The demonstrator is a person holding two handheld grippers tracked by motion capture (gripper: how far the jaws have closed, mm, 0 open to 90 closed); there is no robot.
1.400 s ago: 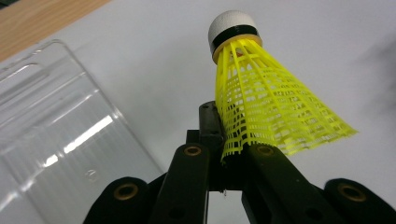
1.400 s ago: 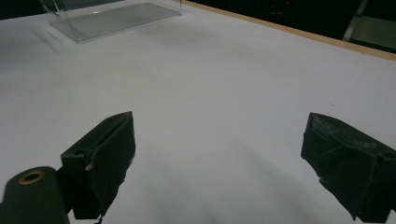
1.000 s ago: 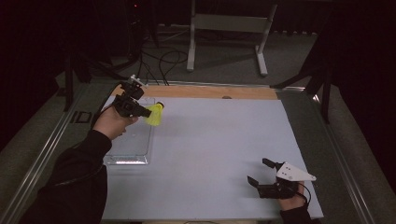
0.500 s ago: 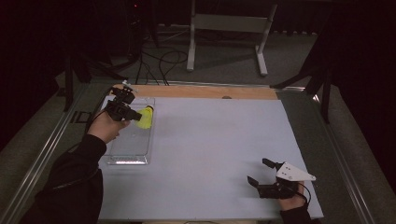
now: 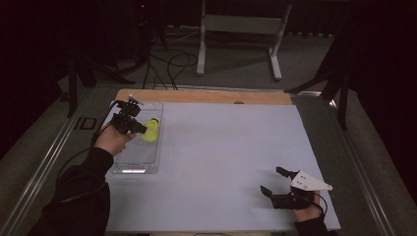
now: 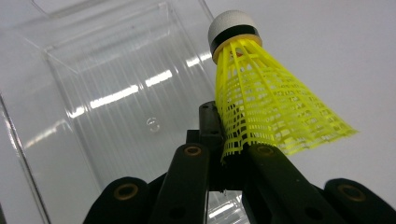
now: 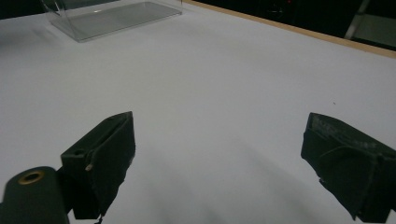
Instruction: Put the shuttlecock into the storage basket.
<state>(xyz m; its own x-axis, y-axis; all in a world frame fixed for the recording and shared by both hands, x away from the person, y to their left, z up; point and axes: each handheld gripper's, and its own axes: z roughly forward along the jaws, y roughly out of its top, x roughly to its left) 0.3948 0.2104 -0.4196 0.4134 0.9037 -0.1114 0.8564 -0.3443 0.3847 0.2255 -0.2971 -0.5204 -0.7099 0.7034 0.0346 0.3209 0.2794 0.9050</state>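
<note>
- Holding a yellow shuttlecock [image 6: 271, 102] by the rim of its skirt, your left gripper [image 5: 129, 121] is clamped on it, jaws drawn close with the plastic mesh pinched between them
- It juts forward from the jaws, white cork tip pointing away, hanging over the clear plastic tray [image 5: 147, 164] below and ahead of the gripper
- Expect it to be very light; the skirt is springy lattice that probably buckles under a hard squeeze, so a gentle pinch seems enough
- The firmer hold is likely the cork tip or the banded collar just behind it
- Your right gripper [image 5: 279, 185] rests low over the white table [image 5: 231, 152], jaws spread wide with nothing between them, the tray well ahead of it
</note>
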